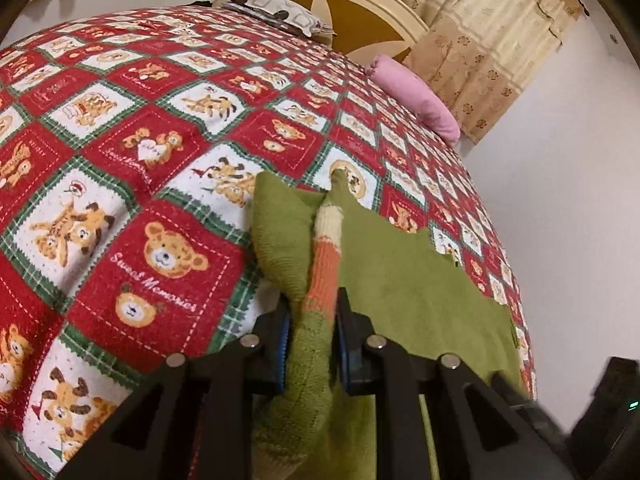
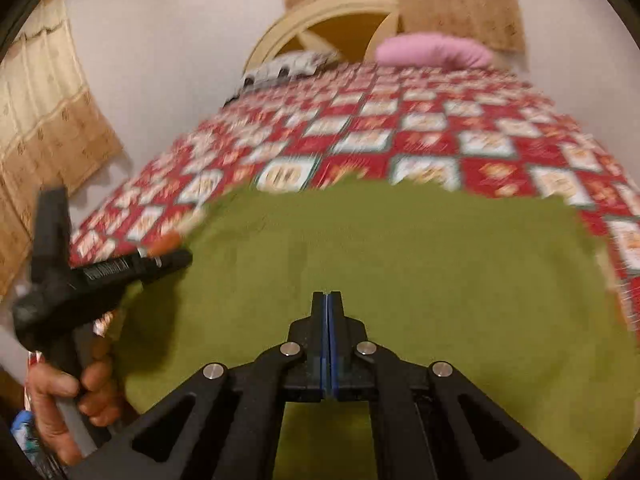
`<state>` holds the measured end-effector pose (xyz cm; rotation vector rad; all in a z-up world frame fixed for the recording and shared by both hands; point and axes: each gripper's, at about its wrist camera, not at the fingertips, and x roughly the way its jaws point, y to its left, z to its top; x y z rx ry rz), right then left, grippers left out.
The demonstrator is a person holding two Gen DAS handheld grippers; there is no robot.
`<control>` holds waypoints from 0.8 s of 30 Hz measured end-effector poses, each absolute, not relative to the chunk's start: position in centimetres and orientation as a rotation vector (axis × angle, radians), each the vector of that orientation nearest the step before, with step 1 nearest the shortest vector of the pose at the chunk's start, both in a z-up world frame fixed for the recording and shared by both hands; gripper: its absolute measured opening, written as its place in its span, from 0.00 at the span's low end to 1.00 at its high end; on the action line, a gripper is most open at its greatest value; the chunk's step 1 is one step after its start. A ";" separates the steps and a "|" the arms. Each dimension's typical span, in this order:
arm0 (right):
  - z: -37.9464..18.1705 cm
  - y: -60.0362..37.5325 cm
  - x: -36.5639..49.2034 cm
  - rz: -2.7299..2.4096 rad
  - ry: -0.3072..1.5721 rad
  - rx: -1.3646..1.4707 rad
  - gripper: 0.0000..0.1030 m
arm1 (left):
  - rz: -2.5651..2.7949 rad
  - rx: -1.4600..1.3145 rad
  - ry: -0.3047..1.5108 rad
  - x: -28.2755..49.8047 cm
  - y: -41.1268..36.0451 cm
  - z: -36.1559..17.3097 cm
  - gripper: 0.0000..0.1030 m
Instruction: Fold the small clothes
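Note:
A small green knit sweater (image 1: 416,288) lies on a red bear-print bedspread (image 1: 120,168). My left gripper (image 1: 312,320) is shut on its sleeve (image 1: 324,268), which has orange and cream stripes, and holds it raised over the body of the garment. In the right wrist view the green sweater (image 2: 400,256) spreads flat under my right gripper (image 2: 327,300), whose blue-padded jaws are pressed together with nothing visible between them. The left gripper (image 2: 160,260) also shows at the left in that view, held by a hand (image 2: 68,400). The right view is motion-blurred.
A pink bolster (image 1: 416,96) and a patterned pillow (image 1: 276,12) lie at the head of the bed by a cream headboard (image 1: 352,12). Beige curtains (image 1: 492,48) hang on the wall. The bed's right edge (image 1: 524,320) runs close to the sweater.

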<state>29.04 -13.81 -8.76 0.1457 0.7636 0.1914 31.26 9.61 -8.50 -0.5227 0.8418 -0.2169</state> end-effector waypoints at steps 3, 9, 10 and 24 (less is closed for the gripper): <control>-11.2 -13.6 29.7 0.186 0.793 0.196 0.00 | -0.230 -0.495 0.827 31.0 9.2 -7.8 0.19; -11.6 -15.3 30.1 0.239 0.797 0.313 0.00 | -0.273 -0.391 0.746 30.0 6.0 -5.2 0.19; -11.6 -15.3 30.1 0.240 0.795 0.317 0.00 | -0.284 -0.357 0.732 29.7 5.2 -4.7 0.19; -12.5 -22.2 28.0 0.213 0.724 0.622 0.01 | -0.353 -0.056 0.780 28.2 -5.5 -7.4 0.16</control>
